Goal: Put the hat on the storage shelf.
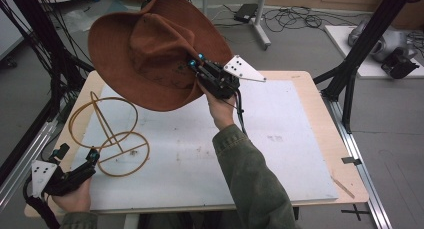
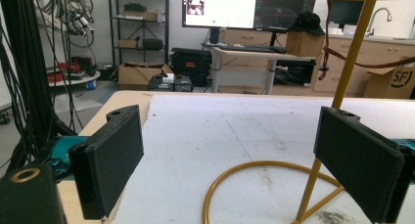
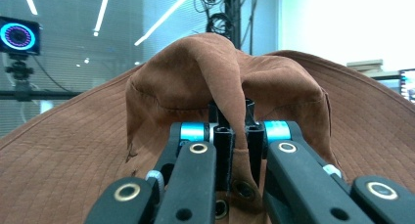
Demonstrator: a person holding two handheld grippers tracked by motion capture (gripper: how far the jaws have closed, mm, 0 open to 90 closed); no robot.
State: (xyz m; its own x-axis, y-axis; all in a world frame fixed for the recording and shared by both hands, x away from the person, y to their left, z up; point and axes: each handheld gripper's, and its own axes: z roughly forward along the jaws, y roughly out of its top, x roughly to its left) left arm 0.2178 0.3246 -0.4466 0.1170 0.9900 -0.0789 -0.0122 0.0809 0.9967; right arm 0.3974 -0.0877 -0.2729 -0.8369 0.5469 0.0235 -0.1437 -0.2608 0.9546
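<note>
White board [image 1: 280,154] on the wooden table [image 1: 320,109], lab clutter lying beyond. Item: brown hat [image 1: 150,49], soft suede, likely light and floppy; you are holding it aloft over the far left, your right gripper [image 1: 200,69] pinching a crown fold. Item: wire hat stand [image 1: 112,136], near left; your left gripper [image 2: 230,165] is waiting with jaws spread around its base ring

A white sheet [image 1: 280,154] covers most of a pale wooden table [image 1: 320,114]. Beyond the table, black cables [image 1: 292,19] sprawl over the grey floor beside a small black box [image 1: 246,11]. The left gripper view shows a bright monitor [image 2: 220,8], a black cap [image 2: 307,22] on a brown box, and cardboard boxes [image 2: 139,73] under a metal shelf rack [image 2: 139,23].
</note>
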